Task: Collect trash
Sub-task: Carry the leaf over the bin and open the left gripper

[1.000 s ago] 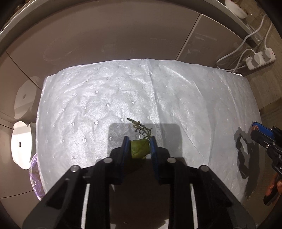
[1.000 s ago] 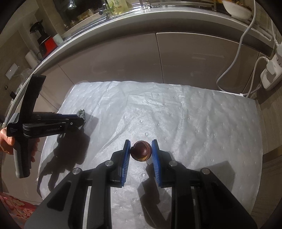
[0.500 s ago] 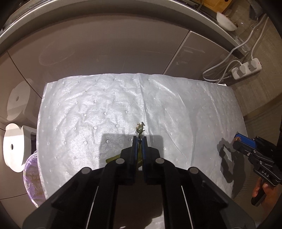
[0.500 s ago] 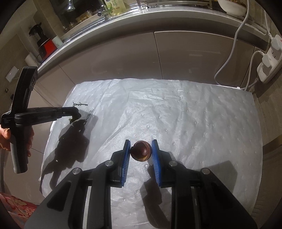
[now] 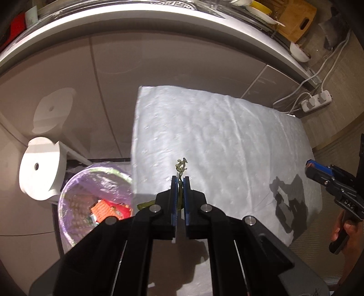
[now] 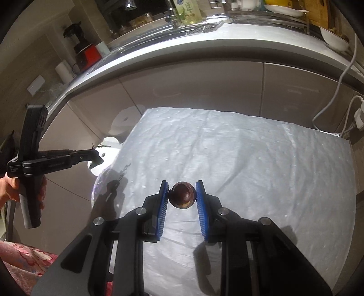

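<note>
Now, left gripper (image 5: 180, 178): we have it clamped on the green stem scrap (image 5: 180, 167), lifted off the white pad (image 5: 227, 145) and carried to its left edge.
Right gripper (image 6: 182, 193): our jaws still grip the dark red fruit shell (image 6: 182, 194) above the pad.
Bin (image 5: 75, 182): beside that left edge, below; dropping comes next, we judge.

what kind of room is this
Most likely a home kitchen: a long countertop over cabinet doors, a bottle of dish soap beside the sink, and a wooden cutting board with bowls.
</note>
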`<act>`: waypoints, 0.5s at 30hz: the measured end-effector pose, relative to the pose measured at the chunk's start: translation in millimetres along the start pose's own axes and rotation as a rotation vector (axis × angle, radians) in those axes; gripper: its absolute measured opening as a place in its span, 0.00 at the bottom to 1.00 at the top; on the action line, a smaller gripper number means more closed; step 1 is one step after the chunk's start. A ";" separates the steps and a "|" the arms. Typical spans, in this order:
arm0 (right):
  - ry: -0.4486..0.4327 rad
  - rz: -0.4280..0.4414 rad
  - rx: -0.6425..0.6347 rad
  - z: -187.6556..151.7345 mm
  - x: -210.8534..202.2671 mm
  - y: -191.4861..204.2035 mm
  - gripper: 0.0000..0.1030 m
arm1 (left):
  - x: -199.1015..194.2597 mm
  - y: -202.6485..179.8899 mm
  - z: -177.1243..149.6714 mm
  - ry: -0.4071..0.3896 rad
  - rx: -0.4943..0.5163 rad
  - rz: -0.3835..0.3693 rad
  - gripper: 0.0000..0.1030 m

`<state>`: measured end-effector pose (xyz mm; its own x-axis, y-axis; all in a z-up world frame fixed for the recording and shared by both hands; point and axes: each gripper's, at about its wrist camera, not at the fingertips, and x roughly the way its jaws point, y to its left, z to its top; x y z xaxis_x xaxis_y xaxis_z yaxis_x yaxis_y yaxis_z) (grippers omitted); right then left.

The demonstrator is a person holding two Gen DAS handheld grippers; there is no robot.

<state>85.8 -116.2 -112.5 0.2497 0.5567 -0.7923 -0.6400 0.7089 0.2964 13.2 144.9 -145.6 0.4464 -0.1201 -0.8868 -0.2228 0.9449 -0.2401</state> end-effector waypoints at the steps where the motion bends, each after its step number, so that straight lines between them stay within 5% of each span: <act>1: 0.003 0.008 -0.008 -0.5 2.4 12.9 0.24 | -2.2 13.7 -6.5 0.007 -0.011 0.013 0.05; 8: 0.030 0.059 -0.073 4.1 23.1 102.7 0.24 | 3.0 97.6 -47.1 0.068 -0.046 0.069 0.05; 15: 0.050 0.069 -0.125 9.0 41.2 170.4 0.24 | 50.2 149.7 -62.7 0.148 -0.046 0.106 0.05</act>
<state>-6.4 31.4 -89.8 0.1679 0.5777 -0.7988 -0.7406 0.6087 0.2846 -52.1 261.2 -250.8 0.2864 -0.0675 -0.9557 -0.3028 0.9400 -0.1571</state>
